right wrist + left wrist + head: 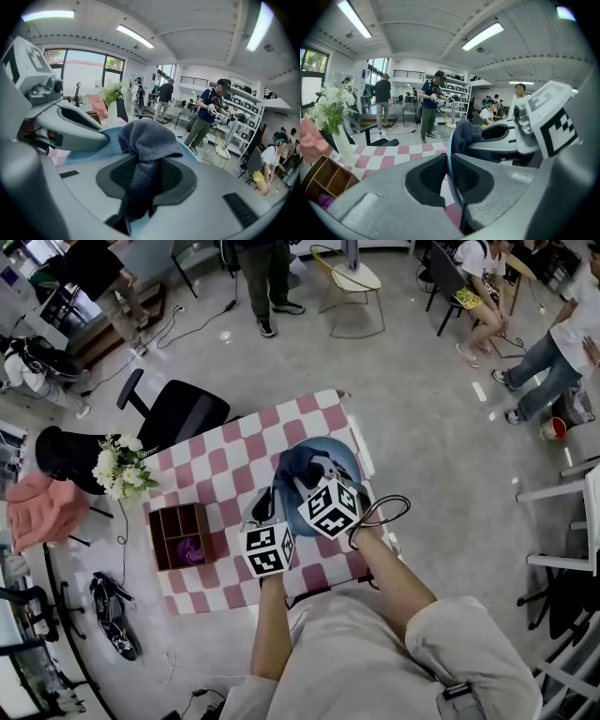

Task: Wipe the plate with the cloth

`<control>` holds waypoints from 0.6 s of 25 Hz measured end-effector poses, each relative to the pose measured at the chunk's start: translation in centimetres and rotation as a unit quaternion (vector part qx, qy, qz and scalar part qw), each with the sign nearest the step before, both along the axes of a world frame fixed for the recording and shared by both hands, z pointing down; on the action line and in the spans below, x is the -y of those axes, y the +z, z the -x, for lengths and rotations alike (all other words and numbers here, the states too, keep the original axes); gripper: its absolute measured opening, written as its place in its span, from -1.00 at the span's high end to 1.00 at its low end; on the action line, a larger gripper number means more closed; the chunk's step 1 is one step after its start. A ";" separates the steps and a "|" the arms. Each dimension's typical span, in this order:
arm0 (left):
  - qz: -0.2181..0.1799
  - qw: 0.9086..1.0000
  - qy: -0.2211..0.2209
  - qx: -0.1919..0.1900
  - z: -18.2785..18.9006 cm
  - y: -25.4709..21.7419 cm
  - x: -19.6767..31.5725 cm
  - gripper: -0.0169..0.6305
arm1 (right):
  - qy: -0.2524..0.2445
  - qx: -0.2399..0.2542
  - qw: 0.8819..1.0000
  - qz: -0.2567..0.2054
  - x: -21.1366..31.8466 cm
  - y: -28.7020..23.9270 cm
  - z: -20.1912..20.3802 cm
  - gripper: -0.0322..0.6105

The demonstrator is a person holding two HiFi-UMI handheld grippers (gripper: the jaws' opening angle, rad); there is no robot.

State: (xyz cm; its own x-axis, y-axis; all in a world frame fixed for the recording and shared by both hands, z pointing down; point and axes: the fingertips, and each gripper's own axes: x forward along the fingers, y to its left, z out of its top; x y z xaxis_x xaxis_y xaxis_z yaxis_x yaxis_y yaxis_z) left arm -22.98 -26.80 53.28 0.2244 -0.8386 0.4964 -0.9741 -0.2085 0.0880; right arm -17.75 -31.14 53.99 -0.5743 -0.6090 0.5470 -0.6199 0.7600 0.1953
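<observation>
Gripping the plate (449,152) by its near rim, the left hand-held gripper (451,176) sees it edge-on, its face running away toward the right hand-held gripper (142,180), which pinches the bunched cloth (147,136) on that face. From above, both marker cubes hide the contact, and whether the plate rests on the desk (217,472) is unclear.

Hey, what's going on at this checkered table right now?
A person is working over the checkered table with a gripper in each hand. The left gripper has its jaws shut on the rim of a light blue plate. The right gripper is clamped on a dark blue cloth that is bunched against the plate's face, so the wiping looks under way. A wooden box and a vase of flowers stand untouched to the left.
</observation>
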 end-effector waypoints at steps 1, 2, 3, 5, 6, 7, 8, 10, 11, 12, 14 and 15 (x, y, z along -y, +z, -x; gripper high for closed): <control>0.000 1.000 0.003 -0.002 -0.1 -0.1 0.1 0.88 | 0.004 0.005 1.000 -0.003 0.4 -0.2 -0.4 0.55; 0.000 1.000 0.005 -0.005 -0.2 -0.3 0.2 0.88 | 0.008 0.009 1.000 -0.007 0.7 -0.4 -0.7 0.55; -0.001 1.000 0.007 -0.006 -0.3 -0.4 0.1 0.88 | 0.011 0.011 1.000 -0.010 0.9 -0.6 -1.1 0.55; -0.004 1.000 0.011 -0.004 -0.6 -0.7 0.0 0.88 | 0.015 0.010 1.000 -0.017 1.2 -0.8 -1.8 0.55; -0.006 1.000 0.014 -0.002 -0.7 -0.9 0.0 0.88 | 0.016 0.007 1.000 -0.020 1.4 -1.0 -2.2 0.55; -0.008 1.000 0.017 0.000 -1.0 -1.1 0.1 0.88 | 0.018 0.006 1.000 -0.024 1.6 -1.2 -2.6 0.54; -0.011 1.000 0.020 0.001 -1.2 -1.3 0.2 0.88 | 0.021 0.004 0.999 -0.027 1.9 -1.3 -3.0 0.54; -0.014 1.000 0.026 0.003 -1.5 -1.6 0.4 0.87 | 0.027 0.003 0.999 -0.032 2.4 -1.5 -3.7 0.54; -0.016 0.999 0.027 0.004 -1.5 -1.7 0.5 0.87 | 0.031 0.002 0.999 -0.034 2.6 -1.6 -4.1 0.54; -0.017 0.999 0.028 0.003 -1.5 -1.9 0.5 0.87 | 0.035 0.001 0.999 -0.034 2.8 -1.5 -4.4 0.54; -0.021 0.999 0.027 0.000 -1.4 -2.2 0.7 0.87 | 0.045 0.001 0.998 -0.034 3.2 -1.6 -5.4 0.54; -0.022 0.999 0.026 -0.002 -1.2 -2.3 0.8 0.87 | 0.050 0.001 0.998 -0.034 3.5 -1.6 -5.9 0.54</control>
State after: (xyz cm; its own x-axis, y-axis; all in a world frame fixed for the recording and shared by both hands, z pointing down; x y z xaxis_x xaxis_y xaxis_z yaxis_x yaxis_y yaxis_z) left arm -21.73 -27.64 50.94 0.2697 -0.8473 0.4576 -0.9616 -0.2622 0.0814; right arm -11.89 -34.64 52.38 -0.5099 -0.6988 0.5016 -0.6925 0.6794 0.2426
